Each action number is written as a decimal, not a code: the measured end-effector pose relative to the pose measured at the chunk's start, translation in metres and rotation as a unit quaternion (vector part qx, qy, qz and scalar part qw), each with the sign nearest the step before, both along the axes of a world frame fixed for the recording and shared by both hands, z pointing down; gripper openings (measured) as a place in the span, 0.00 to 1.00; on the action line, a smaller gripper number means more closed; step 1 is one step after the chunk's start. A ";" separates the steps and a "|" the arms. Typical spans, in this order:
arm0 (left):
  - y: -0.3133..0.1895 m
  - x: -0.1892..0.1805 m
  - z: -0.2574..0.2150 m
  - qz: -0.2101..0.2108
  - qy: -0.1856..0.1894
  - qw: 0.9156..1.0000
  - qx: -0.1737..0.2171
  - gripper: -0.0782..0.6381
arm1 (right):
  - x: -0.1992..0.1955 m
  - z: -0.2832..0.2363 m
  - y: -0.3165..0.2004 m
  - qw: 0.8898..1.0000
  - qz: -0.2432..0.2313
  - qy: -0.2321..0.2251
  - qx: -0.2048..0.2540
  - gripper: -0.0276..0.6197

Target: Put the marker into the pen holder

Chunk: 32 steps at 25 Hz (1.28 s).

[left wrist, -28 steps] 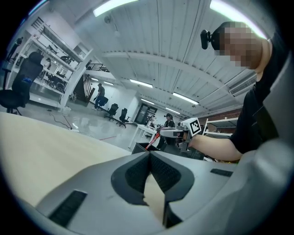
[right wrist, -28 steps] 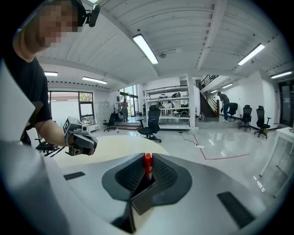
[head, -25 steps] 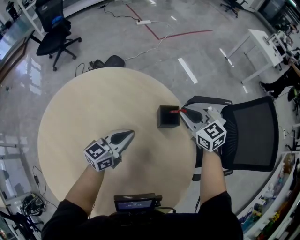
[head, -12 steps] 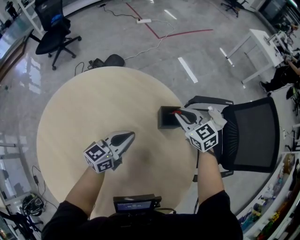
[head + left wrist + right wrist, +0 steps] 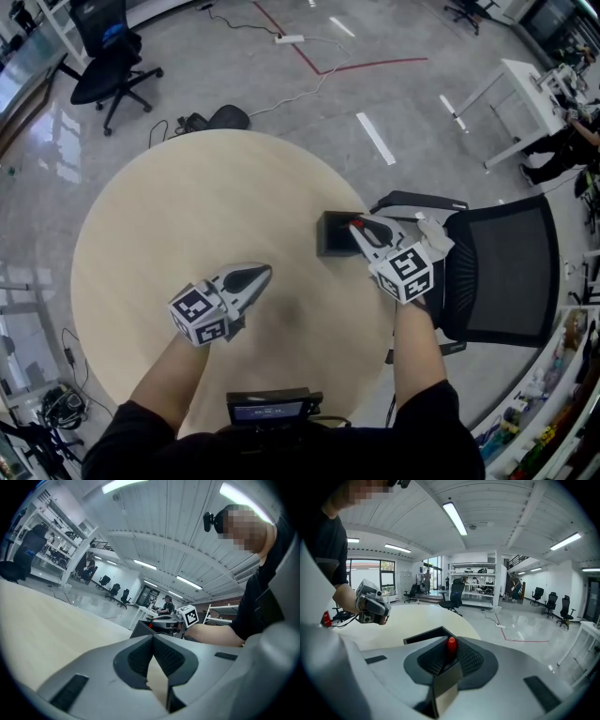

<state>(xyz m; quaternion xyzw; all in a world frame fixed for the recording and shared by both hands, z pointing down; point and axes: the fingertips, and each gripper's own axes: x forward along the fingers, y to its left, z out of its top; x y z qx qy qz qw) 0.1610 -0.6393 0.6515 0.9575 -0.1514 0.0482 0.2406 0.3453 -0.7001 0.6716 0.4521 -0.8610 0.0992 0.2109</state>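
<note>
Left gripper [image 5: 261, 272], L side of round table [image 5: 169, 197]: jaws shut together w/ nothing between them, parked low over the wood, well apart from the work.

Centre-R: black square pen holder [image 5: 330, 236], open top, standing near the table's R edge.

Right gripper [image 5: 357, 225]: jaws clamped on a red marker [image 5: 353, 223]. Only its red end shows, poking out past the tips. Tips sit at the holder's R rim, touching or just above; can't tell which.

Key relation: holder lies just L of and slightly beyond the R gripper's tips. Marker's long axis seems to run along the jaws, pointing L toward the opening and closer to level than upright. R hand is by far the nearer. Likely next move: bring the marker end over the opening, tip it down, release.

Writing: none legible. Cubes on both grippers carry b/w square patterns only; no brand seen on marker or holder.
</note>
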 end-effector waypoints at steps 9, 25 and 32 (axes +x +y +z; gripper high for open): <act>0.000 -0.005 -0.010 -0.001 0.001 1.000 0.013 0.10 | 0.009 -0.024 -0.006 0.999 0.036 -0.029 0.029 0.12; 0.035 -0.028 -0.102 -0.034 0.014 0.997 0.064 0.10 | 0.008 -0.111 0.056 0.992 0.046 -0.096 0.070 0.12; 0.056 -0.042 -0.163 -0.062 0.010 0.993 0.095 0.10 | -0.004 -0.152 0.081 0.992 0.009 -0.108 0.063 0.05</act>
